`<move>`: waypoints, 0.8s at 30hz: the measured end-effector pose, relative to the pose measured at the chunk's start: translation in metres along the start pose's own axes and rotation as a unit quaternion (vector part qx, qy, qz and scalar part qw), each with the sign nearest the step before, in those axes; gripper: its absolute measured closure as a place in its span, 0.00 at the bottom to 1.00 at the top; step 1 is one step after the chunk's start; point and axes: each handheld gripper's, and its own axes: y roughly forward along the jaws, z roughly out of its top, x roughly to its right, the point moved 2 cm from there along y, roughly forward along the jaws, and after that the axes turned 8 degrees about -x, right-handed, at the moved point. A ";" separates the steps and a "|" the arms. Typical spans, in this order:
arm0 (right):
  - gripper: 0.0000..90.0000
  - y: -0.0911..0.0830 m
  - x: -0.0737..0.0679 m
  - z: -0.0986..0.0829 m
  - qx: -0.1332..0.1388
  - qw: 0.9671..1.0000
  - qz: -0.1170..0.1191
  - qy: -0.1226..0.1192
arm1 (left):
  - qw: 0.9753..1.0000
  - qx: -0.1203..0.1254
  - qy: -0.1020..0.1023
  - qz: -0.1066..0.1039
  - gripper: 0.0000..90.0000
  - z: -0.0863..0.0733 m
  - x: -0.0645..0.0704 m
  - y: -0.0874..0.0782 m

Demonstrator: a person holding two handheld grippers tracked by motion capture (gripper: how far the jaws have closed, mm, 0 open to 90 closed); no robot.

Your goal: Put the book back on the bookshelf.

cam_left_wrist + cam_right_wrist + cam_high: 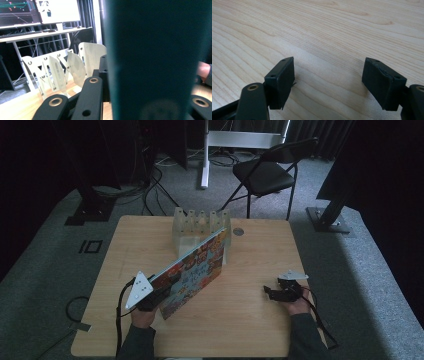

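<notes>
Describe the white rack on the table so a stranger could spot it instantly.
Start at the wooden table and look to the middle of its far edge. The white rack stands there, a row of upright dividers with the colourful book leaning toward it; nothing else on the table is white and slotted.

The book [192, 272], at the centre of the high view, has a cover of many small bright panels in orange, red, blue and yellow; its back looks dark teal. The slotted rack [199, 227] is off-white, the table [260, 320] pale wood grain, the folding chair [265, 172] black.
</notes>
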 end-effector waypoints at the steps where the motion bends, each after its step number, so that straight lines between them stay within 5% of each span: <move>1: 0.29 0.000 0.000 0.000 0.000 1.000 0.000 0.000 | 1.000 0.000 0.000 0.000 0.88 0.000 0.000 0.000; 24: 0.29 0.000 0.001 0.000 0.000 1.000 0.001 0.000 | 1.000 0.001 -0.008 0.019 0.88 -0.002 -0.004 -0.005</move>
